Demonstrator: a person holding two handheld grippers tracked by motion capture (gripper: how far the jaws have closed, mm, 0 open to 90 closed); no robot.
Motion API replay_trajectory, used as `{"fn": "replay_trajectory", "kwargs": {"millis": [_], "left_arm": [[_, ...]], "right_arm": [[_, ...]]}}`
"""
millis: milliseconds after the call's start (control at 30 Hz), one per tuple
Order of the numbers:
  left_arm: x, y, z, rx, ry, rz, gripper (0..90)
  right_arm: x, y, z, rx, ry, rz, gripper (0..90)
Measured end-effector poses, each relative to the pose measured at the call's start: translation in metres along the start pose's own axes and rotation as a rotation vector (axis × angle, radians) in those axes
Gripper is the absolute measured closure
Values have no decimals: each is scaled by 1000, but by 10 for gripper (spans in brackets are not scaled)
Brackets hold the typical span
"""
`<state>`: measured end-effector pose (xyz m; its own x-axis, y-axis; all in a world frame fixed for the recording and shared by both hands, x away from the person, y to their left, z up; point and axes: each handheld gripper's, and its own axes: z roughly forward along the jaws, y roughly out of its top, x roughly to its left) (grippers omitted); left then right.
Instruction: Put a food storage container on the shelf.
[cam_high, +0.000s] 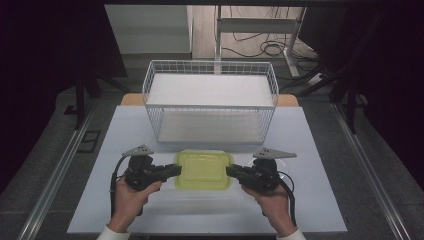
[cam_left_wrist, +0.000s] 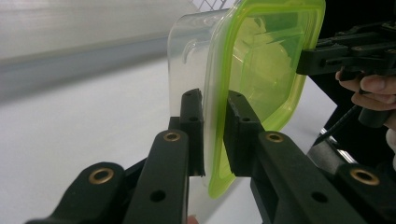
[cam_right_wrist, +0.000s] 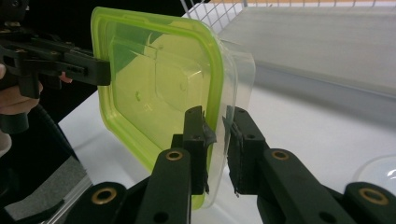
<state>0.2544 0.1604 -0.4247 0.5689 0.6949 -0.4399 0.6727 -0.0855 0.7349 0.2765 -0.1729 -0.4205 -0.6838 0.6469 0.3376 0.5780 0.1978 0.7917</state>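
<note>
A clear plastic container with a lime-green lid (cam_high: 204, 169) hangs just above the white table top, in front of the wire basket. My left gripper (cam_high: 175, 170) is shut on its left rim and my right gripper (cam_high: 230, 171) on its right rim. In the left gripper view the black pads (cam_left_wrist: 192, 112) clamp the lid edge and clear wall of the container (cam_left_wrist: 266, 60), with the right gripper (cam_left_wrist: 303, 60) at the far end. In the right gripper view my jaws (cam_right_wrist: 217, 116) pinch the near rim of the container (cam_right_wrist: 159, 79), and the left gripper (cam_right_wrist: 105, 72) holds the opposite rim.
A white wire basket (cam_high: 210, 100) with two shelves stands at the back of the table (cam_high: 320, 210), its open front facing me. A clear round dish (cam_high: 287, 167) lies beside my right gripper, and it appears low at the right of the right gripper view (cam_right_wrist: 378, 172).
</note>
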Motion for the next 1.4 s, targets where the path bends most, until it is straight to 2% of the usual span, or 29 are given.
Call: {"fn": "replay_trajectory", "kwargs": {"millis": [200,500,1033,1267,1333,1400], "left_arm": [[1,14,-4,-14,-4,9,796],[-2,42,-11,-44,-7,23,796],[-10,81,-11,-58,-6,54,796],[-8,99,-11,-66,-18,61,795],[-8,107,-12,-68,2,73,796],[-7,109,-13,-72,1,74,796]], "right_arm": [[0,13,-2,-11,-4,-23,777],[2,43,-9,-26,-23,-68,773],[-5,74,-24,-65,-36,-83,773],[-7,90,-28,-76,-43,-82,774],[-7,98,-25,-73,-58,-100,770],[-7,101,-25,-74,-60,-103,770]]}}
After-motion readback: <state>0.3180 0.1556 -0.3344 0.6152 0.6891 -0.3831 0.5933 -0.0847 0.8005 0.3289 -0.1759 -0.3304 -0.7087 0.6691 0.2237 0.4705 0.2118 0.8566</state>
